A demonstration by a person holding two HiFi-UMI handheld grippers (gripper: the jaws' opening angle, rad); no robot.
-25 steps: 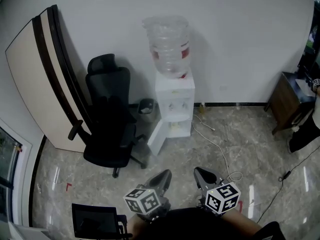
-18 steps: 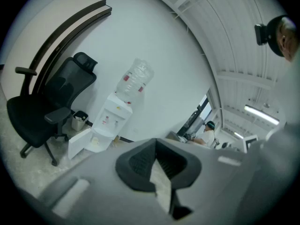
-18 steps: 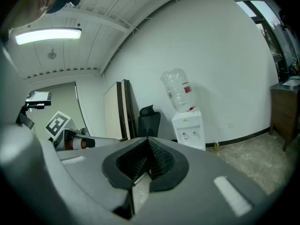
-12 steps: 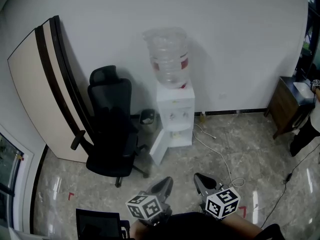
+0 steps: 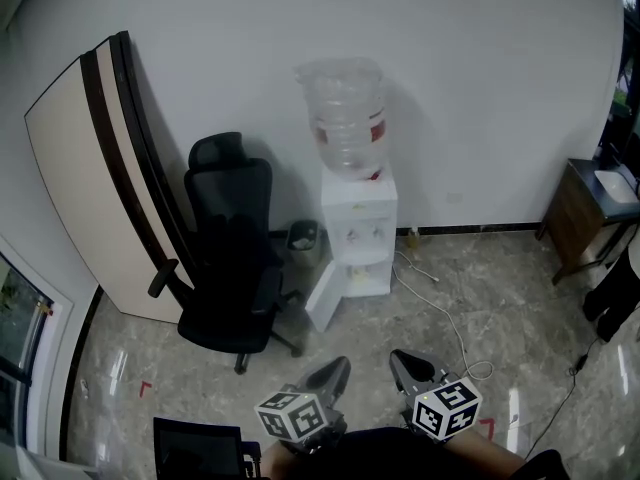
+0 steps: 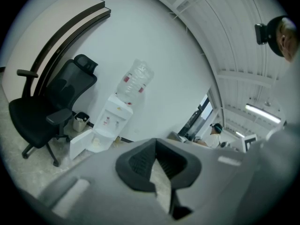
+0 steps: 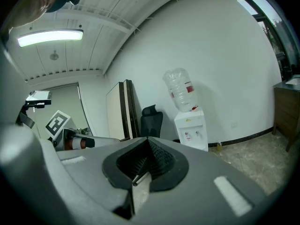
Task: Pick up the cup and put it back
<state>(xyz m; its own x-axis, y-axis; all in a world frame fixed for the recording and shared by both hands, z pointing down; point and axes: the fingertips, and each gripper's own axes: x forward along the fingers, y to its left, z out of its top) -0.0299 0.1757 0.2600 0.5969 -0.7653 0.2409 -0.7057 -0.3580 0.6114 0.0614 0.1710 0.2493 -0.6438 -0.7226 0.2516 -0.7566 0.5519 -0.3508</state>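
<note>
Both grippers are low and near in the head view, side by side and well apart from everything else. The left gripper (image 5: 335, 366) has its two dark ribbed pads meeting at the tips, with nothing between them; its own view (image 6: 155, 142) shows the same. The right gripper (image 5: 398, 358) is also closed tip to tip and holds nothing (image 7: 148, 140).

Far ahead, a white box-shaped water dispenser (image 5: 358, 230) stands against the white wall, with a clear plastic water bottle (image 5: 346, 113) upside down on top. Its lower door (image 5: 325, 296) is swung open to the left. Inside this lower compartment is a small pale thing (image 5: 352, 280); it may be the cup, but it is too small to tell.

Left of the dispenser stands a black office chair with wheels (image 5: 232, 258), and between them is a small dark waste bin (image 5: 302, 238). A large beige panel with dark stripes (image 5: 95, 178) leans on the wall at the far left. A thin white cable (image 5: 445, 308) lies on the grey marble floor, and a brown wooden cabinet (image 5: 575, 218) is at the right.
</note>
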